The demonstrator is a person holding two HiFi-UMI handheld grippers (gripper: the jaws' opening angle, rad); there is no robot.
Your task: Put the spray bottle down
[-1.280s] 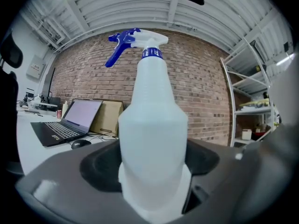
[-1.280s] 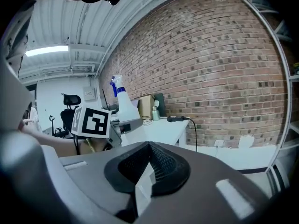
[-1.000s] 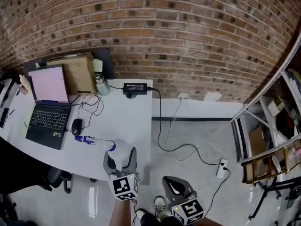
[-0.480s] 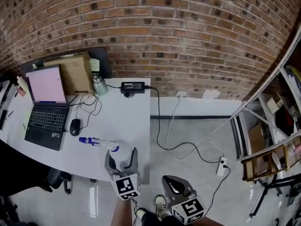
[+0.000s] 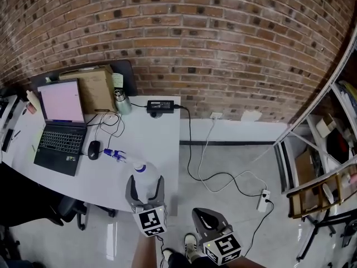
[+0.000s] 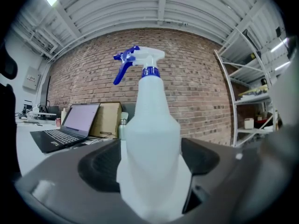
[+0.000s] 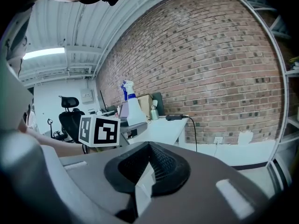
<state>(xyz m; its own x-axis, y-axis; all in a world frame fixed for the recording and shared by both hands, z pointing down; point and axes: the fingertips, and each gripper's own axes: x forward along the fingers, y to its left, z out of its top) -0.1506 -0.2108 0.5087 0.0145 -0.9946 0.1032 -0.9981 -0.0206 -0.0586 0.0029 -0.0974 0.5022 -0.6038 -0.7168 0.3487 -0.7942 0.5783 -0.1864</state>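
A white spray bottle [image 6: 152,143] with a blue trigger head [image 6: 125,62] stands nearly upright between my left gripper's [image 6: 149,174] jaws, which are shut on its body. In the head view that left gripper [image 5: 144,190] holds the spray bottle [image 5: 143,176] over the white table's [image 5: 159,144] front right corner, the blue trigger head [image 5: 114,154] pointing left. Whether its base touches the table is hidden. My right gripper [image 5: 205,223] hangs over the floor to the right of the table; in its own view the right gripper [image 7: 148,171] is shut with nothing in it.
An open laptop [image 5: 56,121], a mouse [image 5: 93,148], a cardboard box [image 5: 95,88], a metal flask [image 5: 122,101] and a power adapter [image 5: 160,106] sit on the table's left and back. Cables and a power strip [image 5: 263,199] lie on the floor. Shelving [image 5: 323,166] stands at right.
The bottle in my left gripper has tipped more upright, its blue head swinging toward the wall and to the right. The right gripper has stayed put.
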